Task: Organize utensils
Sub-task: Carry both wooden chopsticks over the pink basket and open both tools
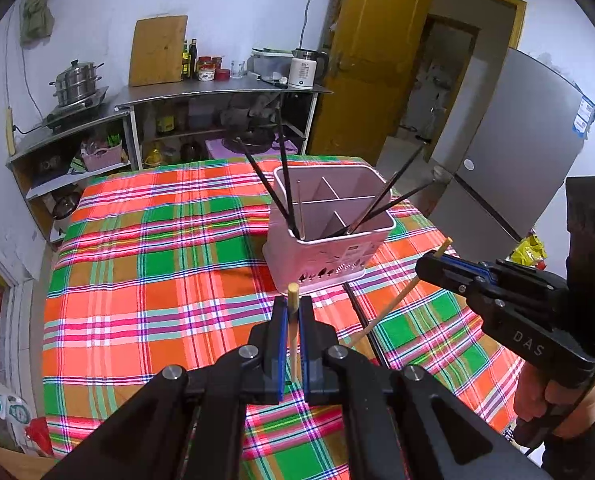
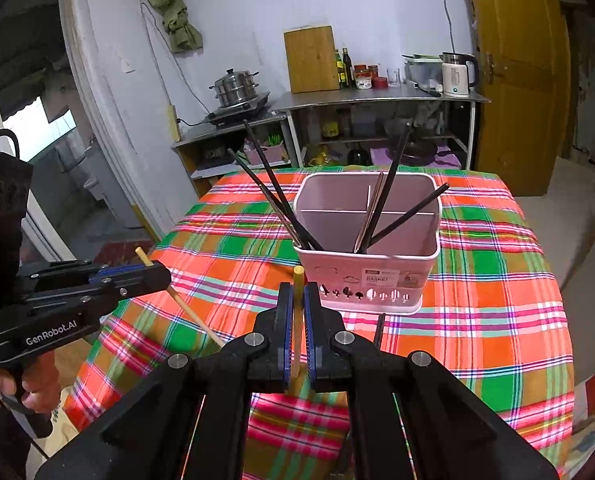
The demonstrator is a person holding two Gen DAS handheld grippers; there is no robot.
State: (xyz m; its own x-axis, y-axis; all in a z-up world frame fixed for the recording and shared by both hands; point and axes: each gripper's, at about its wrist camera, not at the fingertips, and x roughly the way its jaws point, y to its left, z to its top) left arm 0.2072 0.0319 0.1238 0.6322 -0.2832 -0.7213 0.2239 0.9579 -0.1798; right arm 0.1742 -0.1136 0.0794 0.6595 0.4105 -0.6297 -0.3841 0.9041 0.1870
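2 wooden chopsticks are in hand, 1 per gripper: left gripper (image 1: 293,312) is clamped on a pale wooden chopstick (image 1: 293,332), right gripper (image 2: 298,308) is clamped on another wooden chopstick (image 2: 297,320). Both sticks run roughly upright between the pads, top ends poking just above the fingertips, lower ends hanging toward the plaid tablecloth (image 1: 157,280). Pink utensil basket (image 1: 329,232) sits straight ahead of both grippers and a bit below, divided into compartments, with black chopsticks (image 1: 285,184) already leaning in the near-left and near-right cells. From the right wrist view the basket (image 2: 367,240) looks just beyond the fingertips, so the right looks slightly nearer; left is close too. Long axis is already near vertical, so the move should be forward over the rim, then down. 2 more black chopsticks (image 1: 361,316) lie on the cloth, right of the left gripper.
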